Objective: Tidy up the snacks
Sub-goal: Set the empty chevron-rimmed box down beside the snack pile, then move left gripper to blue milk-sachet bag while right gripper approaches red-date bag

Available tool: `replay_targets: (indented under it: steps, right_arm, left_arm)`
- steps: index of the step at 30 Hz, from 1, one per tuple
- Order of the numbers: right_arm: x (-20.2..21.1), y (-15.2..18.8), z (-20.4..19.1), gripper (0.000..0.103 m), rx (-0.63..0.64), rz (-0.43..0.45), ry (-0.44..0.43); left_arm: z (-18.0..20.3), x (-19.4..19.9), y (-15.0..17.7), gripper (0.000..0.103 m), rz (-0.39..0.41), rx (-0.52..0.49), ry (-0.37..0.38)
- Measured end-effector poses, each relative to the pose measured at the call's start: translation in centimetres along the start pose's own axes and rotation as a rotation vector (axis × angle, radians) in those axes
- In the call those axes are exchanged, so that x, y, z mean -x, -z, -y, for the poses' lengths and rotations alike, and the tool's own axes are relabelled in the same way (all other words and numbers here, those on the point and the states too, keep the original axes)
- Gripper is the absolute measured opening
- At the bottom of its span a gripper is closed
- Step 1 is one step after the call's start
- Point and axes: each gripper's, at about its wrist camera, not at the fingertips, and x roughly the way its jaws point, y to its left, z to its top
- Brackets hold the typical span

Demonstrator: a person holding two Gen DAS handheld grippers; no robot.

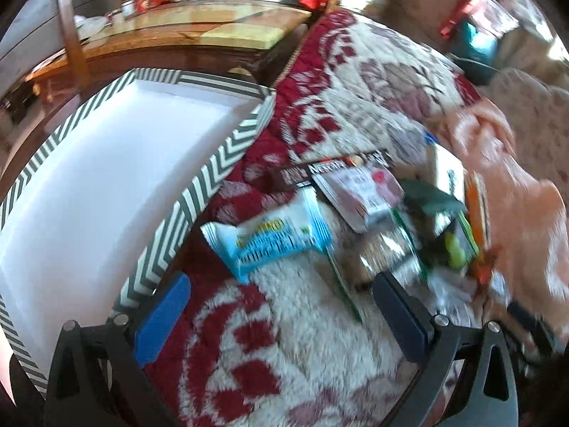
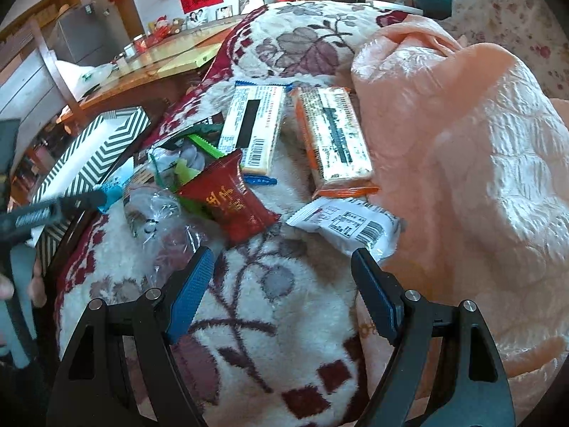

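Observation:
Snack packets lie in a heap on a red and white floral blanket (image 1: 284, 338). In the left wrist view a blue and white packet (image 1: 270, 238) lies just ahead of my open, empty left gripper (image 1: 281, 306), with a white and pink packet (image 1: 362, 192) and a dark bar (image 1: 320, 172) behind it. A chevron-striped box (image 1: 217, 163) with a white inside stands to the left. In the right wrist view my right gripper (image 2: 282, 270) is open and empty, short of a red packet (image 2: 231, 199) and a white packet (image 2: 350, 224). Two long bars (image 2: 252, 128) (image 2: 334, 135) lie beyond.
A peach quilt (image 2: 462, 160) is bunched up at the right of the snacks. A wooden table (image 1: 185, 35) with small items stands behind the box. The striped box (image 2: 92, 149) and the left gripper's arm (image 2: 53, 210) show at the left in the right wrist view.

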Motion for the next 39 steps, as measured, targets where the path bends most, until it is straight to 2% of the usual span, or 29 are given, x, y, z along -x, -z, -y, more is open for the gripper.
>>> replay_targets:
  steps: [7,17,24,29,31,35,39]
  right_arm:
    - [-0.4,0.0,0.1,0.080,0.000,-0.027,-0.020]
    - [-1.1,0.1,0.0,0.080,0.004,-0.057,-0.034]
    - [-1.2,0.1,0.0,0.080,-0.007,-0.070,-0.038]
    - [-1.6,0.1,0.3,0.080,-0.015,-0.084,-0.042]
    - [-1.6,0.2,0.3,0.080,-0.015,-0.083,-0.044]
    - [-1.8,0.3,0.2,0.080,-0.010,-0.089,-0.046]
    - [-1.8,0.3,0.1,0.080,-0.009,-0.091,-0.051]
  left_arm:
    - [0.1,-1.4,-1.3,0.103,-0.010,0.056,-0.012]
    - [0.3,-3.5,-2.5,0.103,-0.043,0.097,-0.088]
    - [1.7,-4.0,-2.1,0.103,-0.069,0.109,-0.058]
    - [0.7,-4.7,-2.0,0.103,-0.109,0.173,-0.039]
    - [0.3,-4.9,-2.2,0.101,-0.117,0.189,-0.038]
    - [-0.1,-5.2,-2.2,0.084,-0.137,0.228,-0.016]
    - [-0.4,-5.0,-2.2,0.075,-0.122,0.236,0.007]
